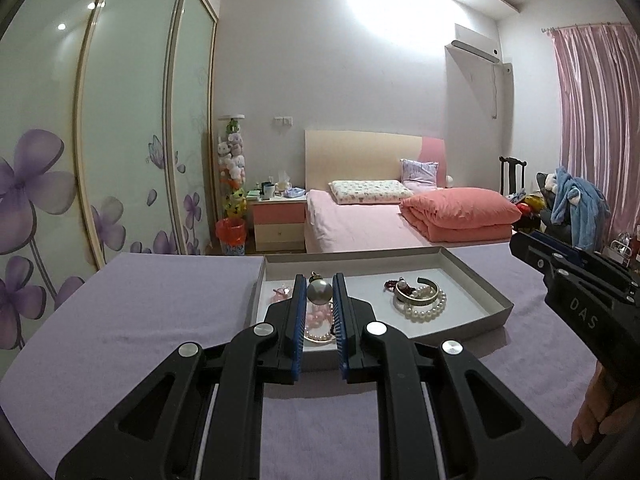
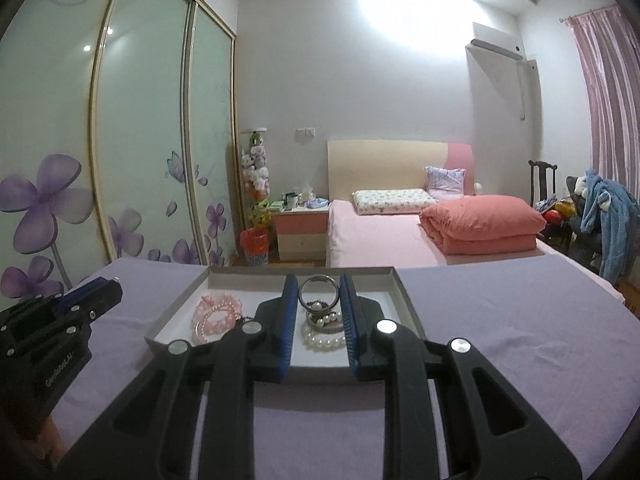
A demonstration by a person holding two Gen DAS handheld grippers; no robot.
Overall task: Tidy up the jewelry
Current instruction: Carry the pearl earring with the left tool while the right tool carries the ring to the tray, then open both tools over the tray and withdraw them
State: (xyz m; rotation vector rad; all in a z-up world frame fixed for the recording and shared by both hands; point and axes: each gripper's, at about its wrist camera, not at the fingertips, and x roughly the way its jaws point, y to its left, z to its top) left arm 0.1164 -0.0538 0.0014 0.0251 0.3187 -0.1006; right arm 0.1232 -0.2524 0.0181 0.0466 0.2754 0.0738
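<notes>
A large pearl bead [image 1: 319, 291] is gripped between the left gripper [image 1: 319, 300] pads, low centre; a metal ring [image 2: 319, 295] is clamped by the right gripper [image 2: 319, 300]. Below them, the jewelry tray [image 1: 476, 276] is seen on a lilac-covered table [image 1: 132, 320]. Beyond, centre right, a pink bed [image 1: 360, 224] is shown; floral wardrobe doors [image 1: 120, 120] fill the left.

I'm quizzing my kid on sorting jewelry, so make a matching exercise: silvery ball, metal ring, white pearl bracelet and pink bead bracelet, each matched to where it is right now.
1. silvery ball
2. metal ring
3. white pearl bracelet
4. pink bead bracelet

A. left part of the tray
B. gripped in the right claw
C. right part of the tray
D. gripped in the left claw

Pairs: 1-D, 2-B, 3-C, 4-A.
</notes>
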